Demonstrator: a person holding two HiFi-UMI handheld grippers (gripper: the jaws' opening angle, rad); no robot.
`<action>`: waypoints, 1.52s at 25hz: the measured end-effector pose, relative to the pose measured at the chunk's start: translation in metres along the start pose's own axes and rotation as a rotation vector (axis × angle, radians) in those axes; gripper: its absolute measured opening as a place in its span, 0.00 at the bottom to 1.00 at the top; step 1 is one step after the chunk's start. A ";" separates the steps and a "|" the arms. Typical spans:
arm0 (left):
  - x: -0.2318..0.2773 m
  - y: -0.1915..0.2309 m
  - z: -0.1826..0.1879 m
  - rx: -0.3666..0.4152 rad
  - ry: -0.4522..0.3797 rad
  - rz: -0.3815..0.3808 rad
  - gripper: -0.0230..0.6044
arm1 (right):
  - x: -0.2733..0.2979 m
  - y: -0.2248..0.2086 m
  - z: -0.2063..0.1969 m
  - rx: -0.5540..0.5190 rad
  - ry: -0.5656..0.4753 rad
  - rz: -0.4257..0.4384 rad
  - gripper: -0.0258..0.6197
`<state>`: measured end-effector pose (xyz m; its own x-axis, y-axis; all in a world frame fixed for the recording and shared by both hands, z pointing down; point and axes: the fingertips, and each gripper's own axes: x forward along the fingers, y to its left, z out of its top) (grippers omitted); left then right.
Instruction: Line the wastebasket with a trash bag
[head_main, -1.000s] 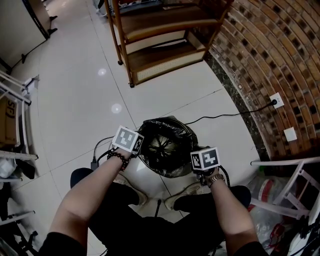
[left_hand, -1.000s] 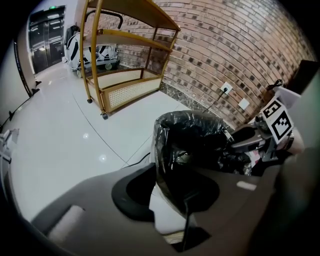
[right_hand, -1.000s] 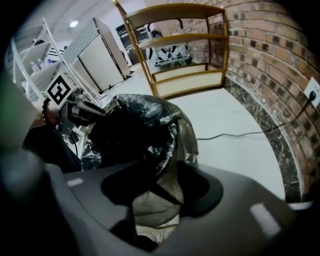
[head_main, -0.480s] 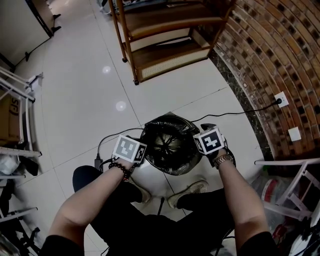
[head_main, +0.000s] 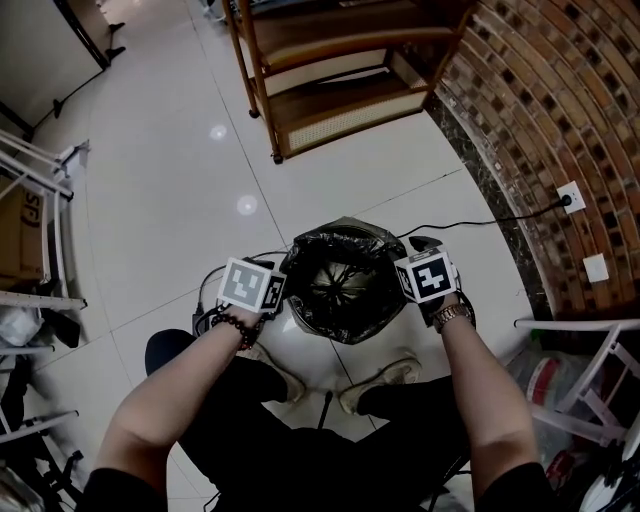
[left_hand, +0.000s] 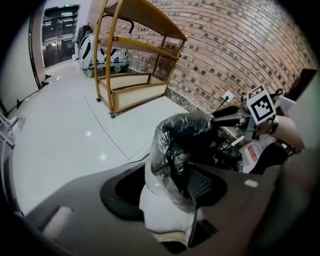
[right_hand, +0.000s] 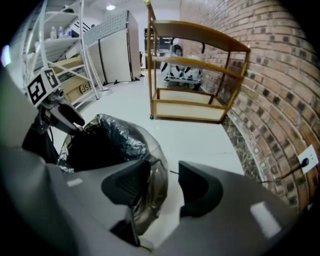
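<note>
1. Wastebasket (left_hand: 161, 212), round and white-walled, has its bag-covered rim between the jaws of our left gripper (left_hand: 170, 192). They have just been opening and stand wide, pressing nothing.
2. Our right gripper (right_hand: 160, 189) is likewise spread. The rim lies beside one jaw, with bare floor before the other.
3. Only the head view shows inside the basket, where a glossy black plastic trash bag (head_main: 342, 283) fills it and folds over the rim.
4. It stands on pale tiled floor (head_main: 180, 180) before our knees.
</note>
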<state>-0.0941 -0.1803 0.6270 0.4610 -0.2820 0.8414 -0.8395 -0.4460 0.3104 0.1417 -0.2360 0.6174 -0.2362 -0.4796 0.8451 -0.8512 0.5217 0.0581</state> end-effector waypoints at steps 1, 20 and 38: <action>-0.001 0.001 0.005 0.004 -0.009 0.001 0.44 | -0.004 0.000 0.001 0.001 -0.004 0.001 0.36; 0.022 -0.001 0.010 0.262 0.088 0.082 0.43 | 0.021 0.039 0.033 -0.392 0.028 0.018 0.18; 0.001 -0.001 0.037 0.258 -0.015 0.075 0.42 | -0.022 0.019 0.037 -0.179 -0.097 0.121 0.35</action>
<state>-0.0824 -0.2118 0.6107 0.4064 -0.3343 0.8503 -0.7713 -0.6245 0.1230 0.1135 -0.2423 0.5801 -0.3829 -0.4666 0.7973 -0.7191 0.6923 0.0598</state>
